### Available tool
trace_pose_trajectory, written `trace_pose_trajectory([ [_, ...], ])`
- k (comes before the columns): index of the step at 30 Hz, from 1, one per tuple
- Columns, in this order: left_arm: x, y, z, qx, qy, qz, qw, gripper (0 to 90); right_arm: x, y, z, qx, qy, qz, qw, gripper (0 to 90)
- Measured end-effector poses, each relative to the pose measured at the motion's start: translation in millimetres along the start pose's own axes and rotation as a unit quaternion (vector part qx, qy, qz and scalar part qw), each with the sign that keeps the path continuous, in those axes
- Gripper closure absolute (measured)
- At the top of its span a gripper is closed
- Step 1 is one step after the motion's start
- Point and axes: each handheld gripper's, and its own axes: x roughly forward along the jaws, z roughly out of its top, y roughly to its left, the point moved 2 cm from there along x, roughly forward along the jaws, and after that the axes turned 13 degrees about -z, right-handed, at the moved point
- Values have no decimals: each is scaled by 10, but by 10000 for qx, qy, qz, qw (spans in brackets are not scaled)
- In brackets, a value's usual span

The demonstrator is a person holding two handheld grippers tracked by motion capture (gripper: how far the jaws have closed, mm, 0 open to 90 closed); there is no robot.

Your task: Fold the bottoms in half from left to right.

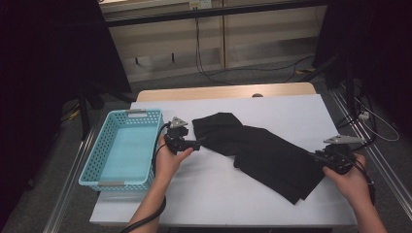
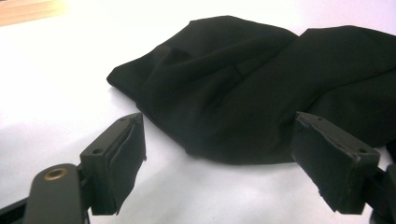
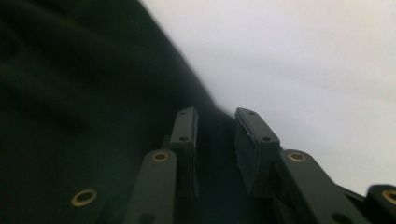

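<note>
A black garment lies crumpled across the white-covered table, running from the middle toward the front right. My left gripper points at its near left edge, jaws wide apart. In the left gripper view the garment bulges just beyond the left gripper, and neither pad touches it. My right gripper sits at the garment's right end. In the right gripper view the right gripper has a narrow gap between its pads, and the dark cloth runs under and between them without being pinched.
A light blue plastic basket stands empty at the table's left, close behind my left hand. Bare wood of the table shows along the far edge. Cables trail over the floor beyond.
</note>
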Motion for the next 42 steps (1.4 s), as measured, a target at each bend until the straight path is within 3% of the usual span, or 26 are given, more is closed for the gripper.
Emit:
trace_pose_trajectory([
  [2,-1,-2,1,-6,-18,-2,10000,185,27,-5,-52,-80,140,-19,9999,762],
  [3,-2,-2,3,9,-9,5,10000,185,37,-9,-74,-76,188,90,9998,794],
  [6,2,-6,6,22,-8,-3,10000,185,32,-16,-89,-76,183,149,9997,876],
  [10,6,-10,0,18,-3,4,10000,186,32,-41,-79,27,249,252,9994,900],
  [13,1,-7,4,35,-6,11,10000,185,-45,-97,-37,168,142,298,9993,900],
  [18,13,-9,4,16,-11,5,10000,185,-152,-239,23,276,-66,77,9996,900],
  [20,26,-16,-1,30,24,-8,10000,185,-92,-325,11,308,-64,-148,9994,900],
  [23,37,-16,-3,24,31,-11,10000,183,2,-325,-14,319,10,-232,9992,897],
  [25,38,-7,-5,-8,34,2,10000,182,48,-261,-21,191,-28,-211,9996,857],
  [26,38,-7,-5,-8,34,2,10000,180,58,-215,-22,166,16,-127,9998,783],
  [27,37,-6,-6,-6,41,2,10000,180,58,-215,-22,166,16,-127,9998,783],
  [28,37,-5,-7,-13,48,0,10000,178,55,-123,-15,102,-5,-93,9999,642],
  [33,49,5,-13,-51,92,18,9999,167,-26,42,22,-22,-156,-5,9999,515],
  [35,62,17,-19,-108,113,67,9999,160,-82,167,59,-60,-284,126,9995,415],
  [39,82,32,-15,-202,85,111,9997,159,-96,305,66,-97,-378,280,9988,342],
  [42,138,47,13,-295,67,191,9994,159,-80,495,55,-346,-363,522,9974,314],
])
